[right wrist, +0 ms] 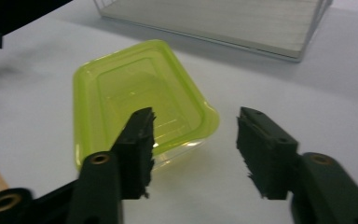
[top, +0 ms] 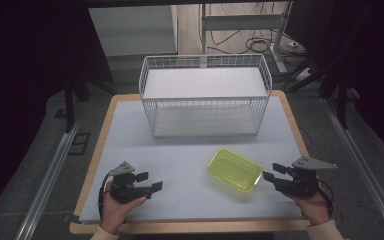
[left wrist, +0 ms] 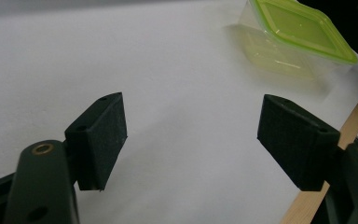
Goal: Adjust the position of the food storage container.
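– From above, where was the box [top: 233,170]?
– On the table [top: 180,150], before the basket [top: 205,95], just beside the right gripper [top: 271,172].
– And the left gripper [left wrist: 191,135]?
– Wide open (holding nothing).
– The right's own view?
– Also open, empty.

Each hand held a black two-jaw tool. The left gripper [top: 148,182] carried a small grey three-cornered plate on top and a black cable looping at its left side. The right gripper [top: 275,172] bore a larger grey triangular plate, with a dark cable by the wrist. The jaws ended in blocky black pads [left wrist: 101,135] with a matt, faintly speckled face and small holes along the upper edge. Brass-coloured ringed screw holes sat in the jaw arms. Pale cream sleeve cuffs covered both wrists.
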`<state>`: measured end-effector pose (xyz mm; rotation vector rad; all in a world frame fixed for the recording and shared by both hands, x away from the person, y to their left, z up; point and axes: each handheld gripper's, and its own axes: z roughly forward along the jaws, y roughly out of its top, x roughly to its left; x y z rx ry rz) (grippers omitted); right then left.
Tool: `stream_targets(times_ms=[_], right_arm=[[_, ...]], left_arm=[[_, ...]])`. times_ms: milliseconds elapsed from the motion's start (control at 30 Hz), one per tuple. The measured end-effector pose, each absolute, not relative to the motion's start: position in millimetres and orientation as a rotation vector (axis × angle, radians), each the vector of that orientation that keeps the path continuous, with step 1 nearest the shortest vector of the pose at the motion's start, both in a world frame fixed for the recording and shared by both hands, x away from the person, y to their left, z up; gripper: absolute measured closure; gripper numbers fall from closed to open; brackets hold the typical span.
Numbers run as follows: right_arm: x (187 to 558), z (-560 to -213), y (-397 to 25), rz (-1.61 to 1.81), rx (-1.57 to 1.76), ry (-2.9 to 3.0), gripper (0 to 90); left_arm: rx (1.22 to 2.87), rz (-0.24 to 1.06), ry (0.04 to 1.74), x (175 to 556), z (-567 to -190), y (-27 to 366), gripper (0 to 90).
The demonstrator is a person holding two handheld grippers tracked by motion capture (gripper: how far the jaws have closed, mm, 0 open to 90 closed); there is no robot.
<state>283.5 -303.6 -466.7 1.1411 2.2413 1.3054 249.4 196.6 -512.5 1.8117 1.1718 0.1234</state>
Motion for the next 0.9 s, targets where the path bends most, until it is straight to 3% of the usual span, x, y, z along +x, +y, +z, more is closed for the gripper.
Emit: stream_targets(times_ms=[267, 367, 900], right_arm=[[280, -460, -296, 1.306, 1.113, 2.285, 82.5], [279, -458, -291, 1.314, 1.094, 2.307, 88.0], [262, -462, -232, 1.281, 0.907, 2.520, 89.7]], left_arm=[[1.816, 0.121, 1.169, 249, -512, 195, 23.6], [1.820, 0.119, 1.168, 249, -512, 194, 23.6], [1.834, 0.113, 1.158, 249, -513, 192, 23.6]])
